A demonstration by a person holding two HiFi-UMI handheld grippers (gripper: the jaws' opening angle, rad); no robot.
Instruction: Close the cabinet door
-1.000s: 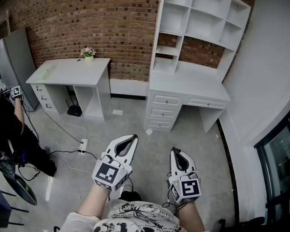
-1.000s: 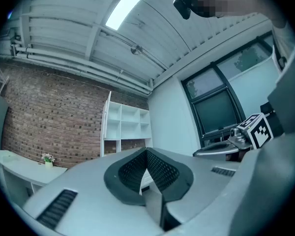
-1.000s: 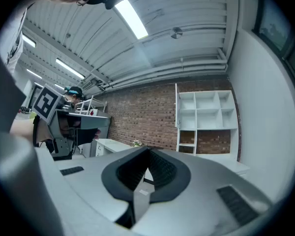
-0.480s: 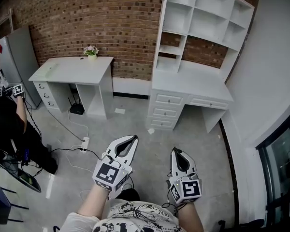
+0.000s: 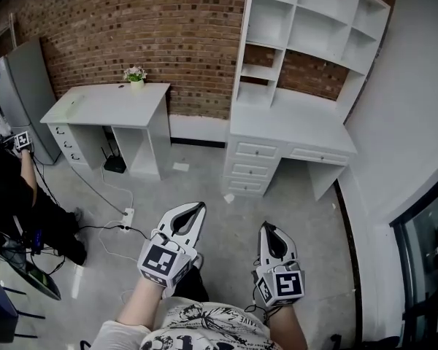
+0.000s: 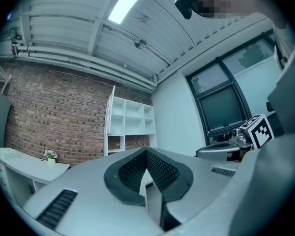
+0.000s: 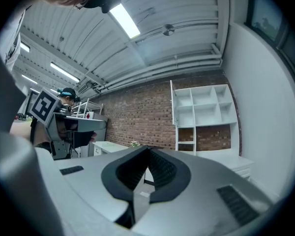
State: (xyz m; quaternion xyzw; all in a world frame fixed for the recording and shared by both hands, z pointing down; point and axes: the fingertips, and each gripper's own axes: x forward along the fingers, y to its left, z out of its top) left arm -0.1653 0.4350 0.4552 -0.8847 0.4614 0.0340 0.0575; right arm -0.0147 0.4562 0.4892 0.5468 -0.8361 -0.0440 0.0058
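floor (image 5: 230, 228); left gripper (image 5: 201, 205), right gripper (image 5: 266, 226) level

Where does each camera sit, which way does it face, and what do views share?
Head view: on the person's head, facing steeply down at floor, desk, shelf unit; forearms, left tongs, right tongs show.
Left gripper view: on left tongs, along shut jaws toward brick wall; right tongs at right.
Right gripper view: on right tongs, along shut jaws; left tongs at left.
Shared: all show the shelf unit.
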